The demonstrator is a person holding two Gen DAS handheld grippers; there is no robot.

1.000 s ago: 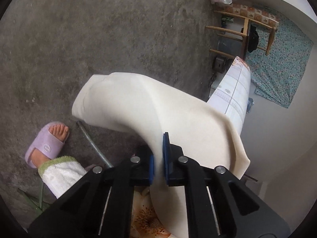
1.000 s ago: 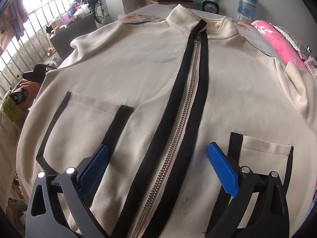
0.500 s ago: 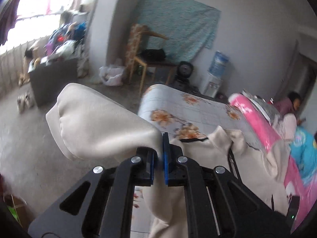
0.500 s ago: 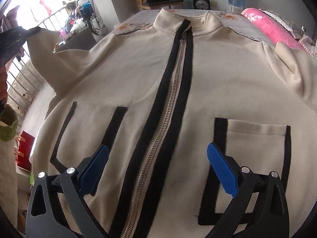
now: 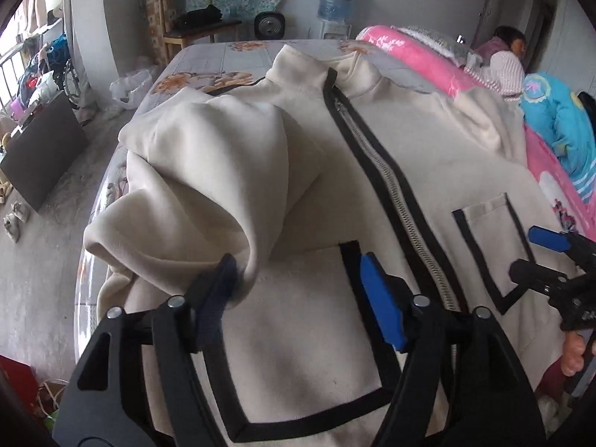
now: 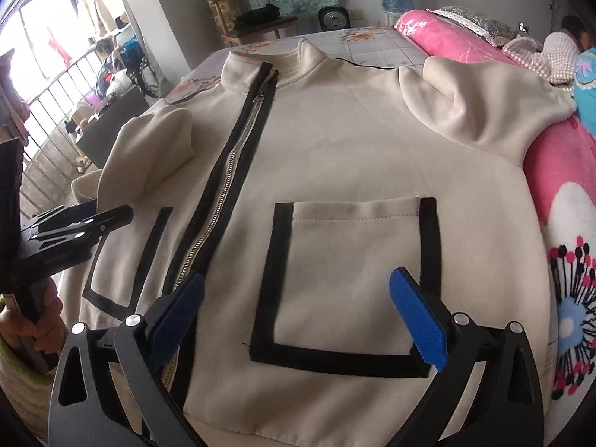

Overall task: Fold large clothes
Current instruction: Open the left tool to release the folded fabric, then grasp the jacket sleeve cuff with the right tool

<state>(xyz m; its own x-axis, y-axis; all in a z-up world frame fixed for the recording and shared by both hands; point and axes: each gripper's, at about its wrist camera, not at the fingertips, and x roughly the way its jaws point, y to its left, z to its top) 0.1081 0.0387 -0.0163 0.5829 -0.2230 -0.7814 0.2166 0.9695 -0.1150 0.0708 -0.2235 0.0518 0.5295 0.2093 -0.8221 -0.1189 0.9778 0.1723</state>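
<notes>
A cream zip-up jacket [image 6: 335,141] with black trim lies front up on the bed. It also fills the left wrist view [image 5: 428,171]. Its left sleeve [image 5: 208,171] is folded in over the chest and lies bunched there. My left gripper [image 5: 298,279] is open just above the left pocket [image 5: 298,316], and the sleeve cuff rests against its left finger. My right gripper [image 6: 298,305] is open and empty above the right pocket [image 6: 354,272]. The right sleeve [image 6: 484,104] lies crumpled toward the pink blanket.
A pink blanket [image 6: 558,186] lies along the bed's right side, with a person [image 5: 510,56] lying at the far end. A wooden chair [image 5: 186,15], a fan and a water dispenser [image 5: 333,3] stand behind the bed. The concrete floor [image 5: 44,260] is to the left.
My left gripper carried the sleeve up from beside the bed and over the jacket's chest, then opened and let it go. My right gripper drifted right, over the right pocket.
</notes>
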